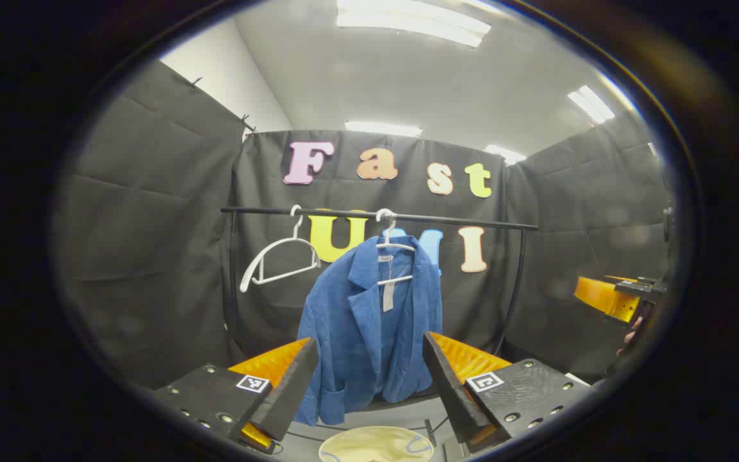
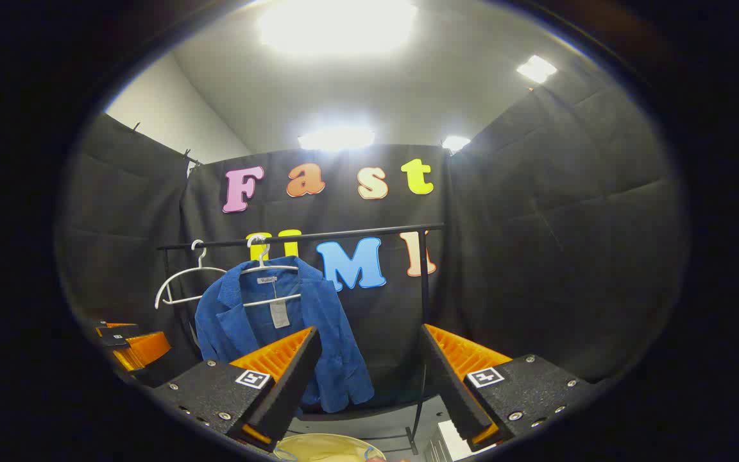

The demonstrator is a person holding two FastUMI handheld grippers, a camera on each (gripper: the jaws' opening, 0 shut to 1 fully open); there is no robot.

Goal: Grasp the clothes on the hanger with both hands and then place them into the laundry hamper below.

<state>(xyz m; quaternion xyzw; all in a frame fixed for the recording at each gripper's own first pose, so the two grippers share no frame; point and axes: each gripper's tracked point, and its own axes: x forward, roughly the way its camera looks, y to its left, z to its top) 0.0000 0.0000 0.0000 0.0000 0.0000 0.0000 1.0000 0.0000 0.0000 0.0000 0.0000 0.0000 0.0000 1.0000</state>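
Left gripper (image 1: 369,385) wide, right gripper (image 2: 369,385) wide | blue jacket (image 1: 369,321) hanging apart | hamper (image 1: 376,444) rim below

Both gripper views face the rail (image 1: 379,217) and jacket (image 1: 369,327) from near, side by side

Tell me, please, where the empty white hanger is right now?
The empty white hanger hangs on the black rail, just left of the blue jacket in the left gripper view and the right gripper view alike.
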